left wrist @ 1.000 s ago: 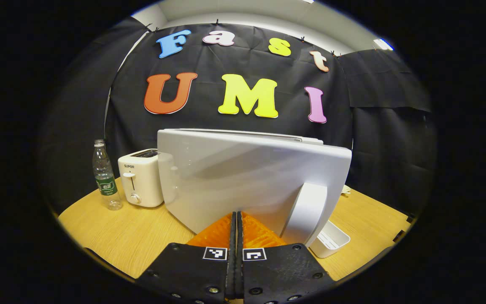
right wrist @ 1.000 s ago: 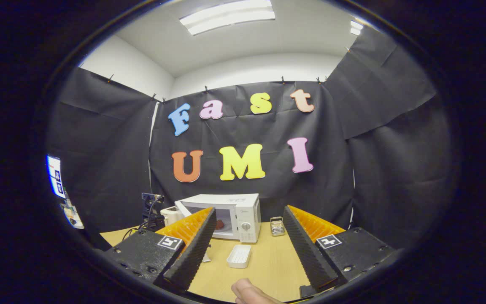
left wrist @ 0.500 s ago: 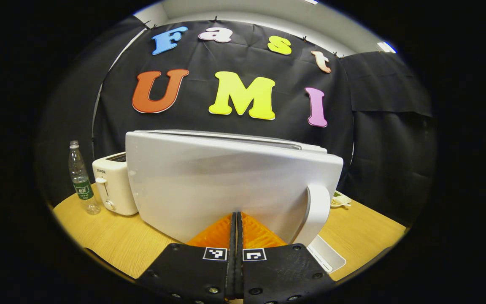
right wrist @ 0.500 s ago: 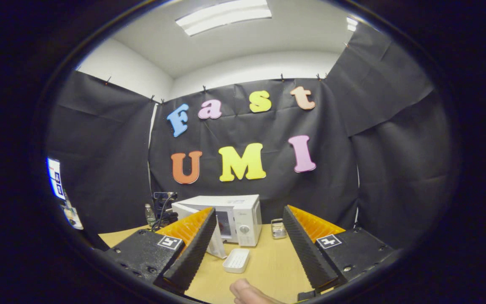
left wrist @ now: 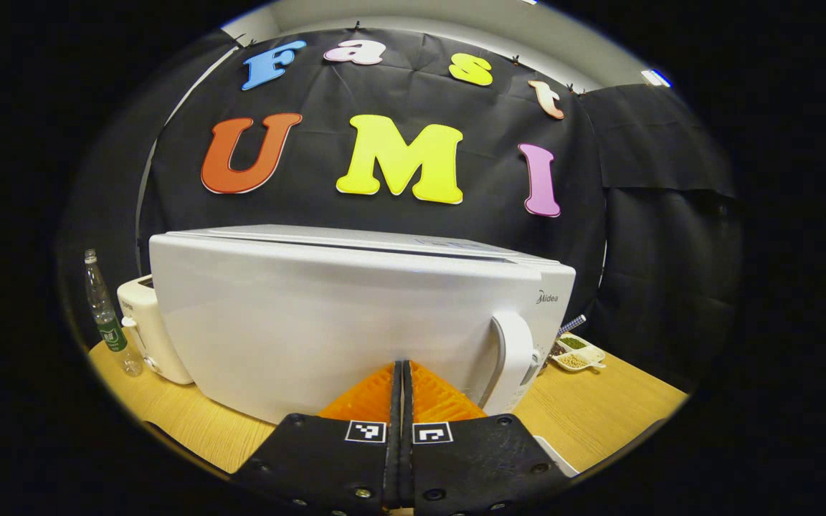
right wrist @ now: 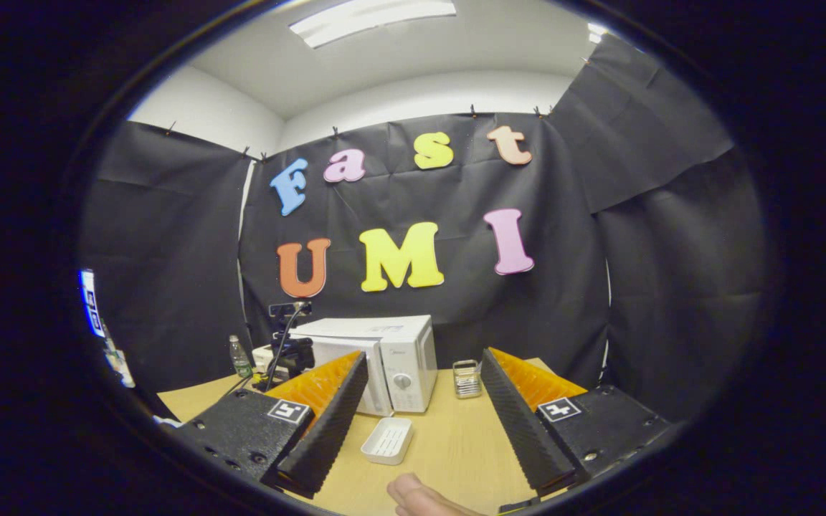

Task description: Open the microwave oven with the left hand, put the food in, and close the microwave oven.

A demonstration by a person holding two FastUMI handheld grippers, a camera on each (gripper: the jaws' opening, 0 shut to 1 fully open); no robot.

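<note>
Your left claw (left wrist: 400, 373) is fully closed, its two fingers pressed flat together with nothing between them, and its tips sit right against the lower front of the microwave door (left wrist: 327, 322). The door looks nearly flush with the microwave (right wrist: 373, 358), its handle (left wrist: 513, 358) just right of your tips; I cannot tell whether it has latched. The food cannot be seen from either view, the door covering the cavity.

Your right claw (right wrist: 420, 401) is wide open and holds nothing, raised over the near edge of the surface (right wrist: 449, 444), well back from the microwave. A fingertip (right wrist: 420, 494) shows at the bottom of the right gripper view, beneath the open fingers.

The microwave stands toward the far edge of the surface. A white tray (right wrist: 388, 439) lies on the surface just in front of the microwave, between it and your right claw. A small metal rack (right wrist: 466, 378) stands near the far edge, just right of the microwave. In the left gripper view, a toaster (left wrist: 144, 330) sits beside the microwave's left side, and a bottle (left wrist: 105, 322) stands just beyond it toward the left edge. A small dish (left wrist: 576, 352) of grains rests behind the microwave's right side near the far right corner
</note>
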